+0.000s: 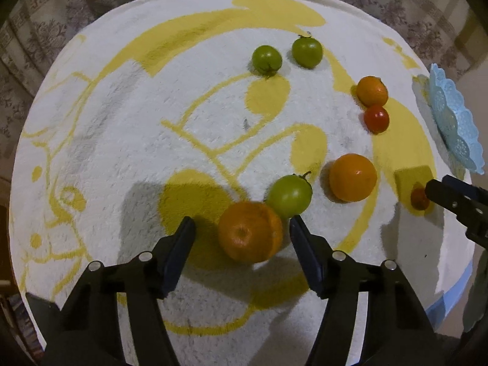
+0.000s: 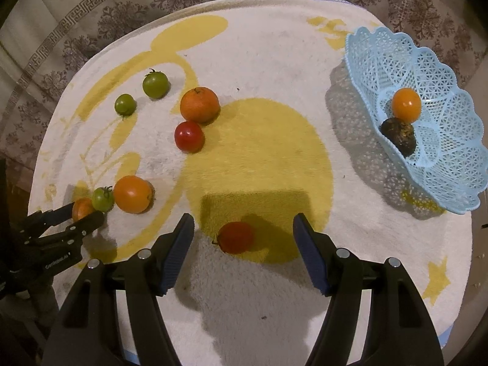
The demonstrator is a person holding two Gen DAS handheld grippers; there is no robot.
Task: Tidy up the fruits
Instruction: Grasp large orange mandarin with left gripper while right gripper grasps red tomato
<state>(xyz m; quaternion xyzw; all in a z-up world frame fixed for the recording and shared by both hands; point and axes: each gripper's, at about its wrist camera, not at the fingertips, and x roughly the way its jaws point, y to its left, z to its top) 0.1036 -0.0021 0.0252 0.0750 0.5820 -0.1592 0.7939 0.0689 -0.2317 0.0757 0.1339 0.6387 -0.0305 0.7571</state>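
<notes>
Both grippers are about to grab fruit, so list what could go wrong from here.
1. The green tomato touches the orange between the open left gripper; closing may knock it rolling.
2. The red tomato sits loose between the wide-open right gripper; an off-centre squeeze could squirt it away.

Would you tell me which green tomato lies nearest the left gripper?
The green tomato touching the orange between the left gripper's fingers; the other two sit far across the rug.
</notes>
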